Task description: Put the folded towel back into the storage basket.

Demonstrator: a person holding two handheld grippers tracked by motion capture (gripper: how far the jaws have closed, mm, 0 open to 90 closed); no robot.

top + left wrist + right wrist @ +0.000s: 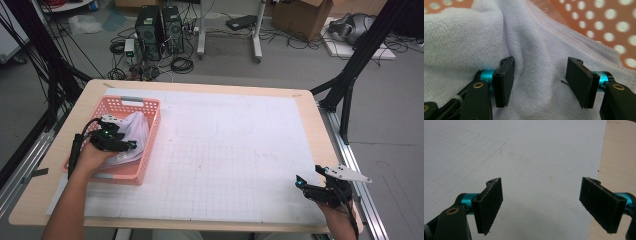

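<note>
Towel (pixel 536 62): soft, light, limp, bunched in basket (pixel 150 107). Left gripper (pixel 539 82) jaws apart astride a fold at 12 o'clock; pinch there. Right gripper (pixel 541 205) spread, idle.

A towel (pixel 134 135) is placed in the basket (pixel 150 137) at the left of the frame, on the sheet (pixel 240 150) by which the table (pixel 310 107) is covered.
</note>
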